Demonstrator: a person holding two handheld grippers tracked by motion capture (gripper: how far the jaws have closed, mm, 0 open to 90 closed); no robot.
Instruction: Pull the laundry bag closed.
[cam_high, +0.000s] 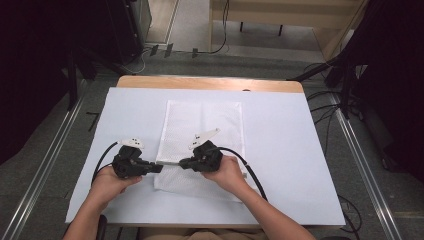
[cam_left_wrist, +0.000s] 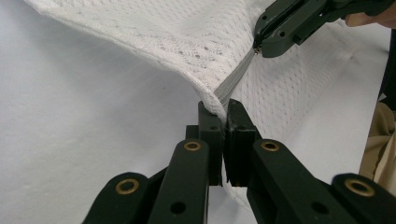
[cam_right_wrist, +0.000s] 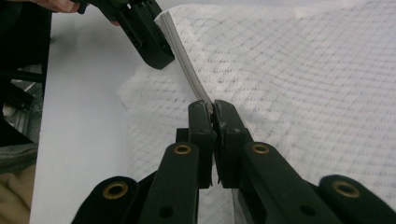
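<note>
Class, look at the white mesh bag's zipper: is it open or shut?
Cannot tell. The left gripper and right gripper clamp the grey zipper of the mesh bag, stretched between them.

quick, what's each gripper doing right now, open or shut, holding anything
Left gripper: shut on the zipper edge of the white mesh bag.
Right gripper: shut on the same zipper edge, further along.

No readable text, label, brand or number on anything here

The right gripper (cam_right_wrist: 213, 108) pinches the grey zipper (cam_right_wrist: 187, 70) of the white mesh bag (cam_right_wrist: 289, 79) — jaws closed.
</note>
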